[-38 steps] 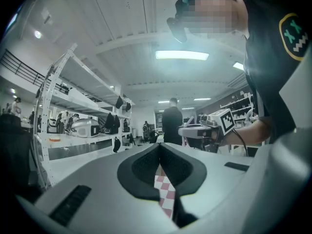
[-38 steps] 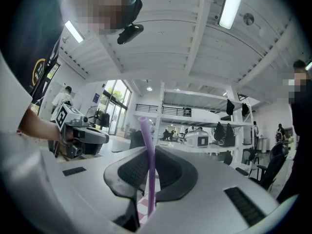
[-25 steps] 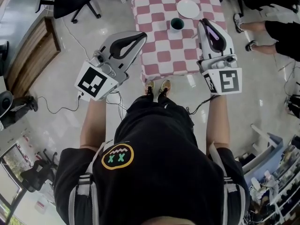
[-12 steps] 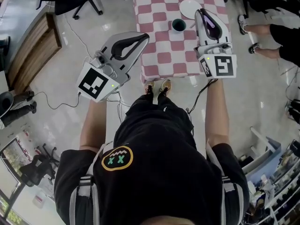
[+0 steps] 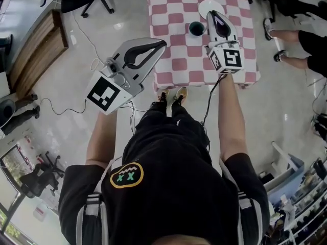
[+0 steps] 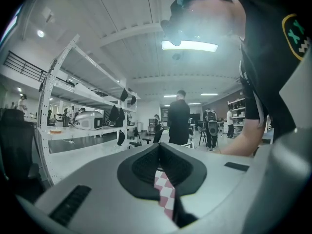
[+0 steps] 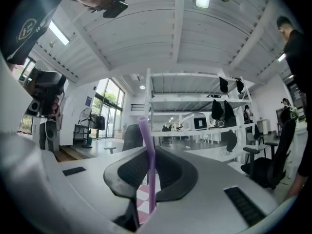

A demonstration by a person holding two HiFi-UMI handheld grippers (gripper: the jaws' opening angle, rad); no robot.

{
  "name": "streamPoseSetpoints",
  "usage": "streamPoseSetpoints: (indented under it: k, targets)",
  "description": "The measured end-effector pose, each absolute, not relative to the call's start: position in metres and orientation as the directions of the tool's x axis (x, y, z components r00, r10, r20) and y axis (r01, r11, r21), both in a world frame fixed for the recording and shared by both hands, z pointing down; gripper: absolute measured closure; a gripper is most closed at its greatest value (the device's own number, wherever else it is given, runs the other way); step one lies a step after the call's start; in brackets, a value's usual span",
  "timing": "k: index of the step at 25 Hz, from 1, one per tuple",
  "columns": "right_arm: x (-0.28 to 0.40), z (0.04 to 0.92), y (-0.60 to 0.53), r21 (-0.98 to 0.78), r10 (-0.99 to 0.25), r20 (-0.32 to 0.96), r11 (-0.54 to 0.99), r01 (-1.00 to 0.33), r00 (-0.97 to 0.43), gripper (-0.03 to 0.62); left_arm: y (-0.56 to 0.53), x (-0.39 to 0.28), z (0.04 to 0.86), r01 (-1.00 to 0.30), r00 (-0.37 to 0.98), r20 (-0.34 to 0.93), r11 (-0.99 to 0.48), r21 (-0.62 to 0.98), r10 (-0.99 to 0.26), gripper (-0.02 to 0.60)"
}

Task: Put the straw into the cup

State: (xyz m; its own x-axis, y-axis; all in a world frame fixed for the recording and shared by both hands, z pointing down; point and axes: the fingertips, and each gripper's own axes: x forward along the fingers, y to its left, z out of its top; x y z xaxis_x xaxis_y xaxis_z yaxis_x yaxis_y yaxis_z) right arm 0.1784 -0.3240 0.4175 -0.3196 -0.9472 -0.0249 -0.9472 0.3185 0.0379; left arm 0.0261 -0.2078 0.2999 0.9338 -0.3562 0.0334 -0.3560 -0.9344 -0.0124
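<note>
On the table (image 5: 179, 60) the cup (image 5: 195, 28) stands just left of the right gripper (image 5: 215, 17) with the straw (image 7: 148, 165), the plate (image 5: 202, 5) seemingly behind them, the left gripper (image 5: 161, 44) off the left edge.

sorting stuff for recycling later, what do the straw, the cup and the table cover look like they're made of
The straw is probably plastic: a smooth, even lilac tube that holds straight. The cup is dark teal with an even colour; ceramic or plastic, too small to tell. The table cover looks like cloth or soft vinyl: pink and white checks, its edge draped over the table's side.
</note>
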Motion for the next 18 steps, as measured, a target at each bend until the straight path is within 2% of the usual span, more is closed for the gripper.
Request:
streamPoseSetpoints:
  k: [18]
  targets:
    - [0.186, 0.517, -0.363, 0.007, -0.947, 0.092, 0.309, -0.951, -0.307, 0.542, -0.212, 0.037, 0.322, -0.375, 0.925, 0.076, -0.927, 0.005, -0.373, 0.563]
